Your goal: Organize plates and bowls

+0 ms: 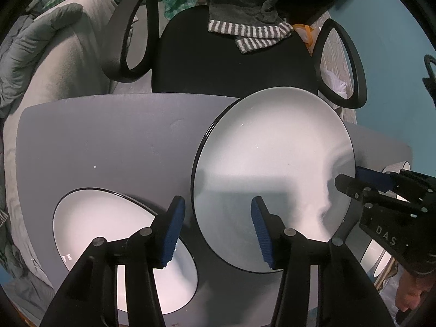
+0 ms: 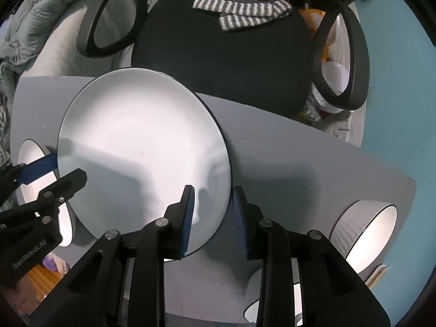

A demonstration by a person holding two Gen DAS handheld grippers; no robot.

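Observation:
A large white plate (image 1: 272, 169) with a dark rim lies flat on the grey table (image 1: 109, 136). My left gripper (image 1: 218, 231) points down over the plate's left edge, open, one pad over the plate and one outside the rim. At the opposite edge of the plate (image 2: 141, 150), my right gripper (image 2: 214, 218) straddles the rim with a narrower gap, its pads not pressing on it. A white bowl (image 1: 109, 231) sits under the left gripper's outer finger. Each view shows the other gripper at the plate's far edge: right gripper (image 1: 357, 178), left gripper (image 2: 58, 173).
A ribbed white bowl (image 2: 365, 231) stands at the table's right end, another bowl (image 2: 253, 310) near the front edge. A black office chair (image 1: 231, 62) with a striped cloth (image 1: 250, 32) stands behind the table. Grey bedding (image 1: 54, 54) lies to the left.

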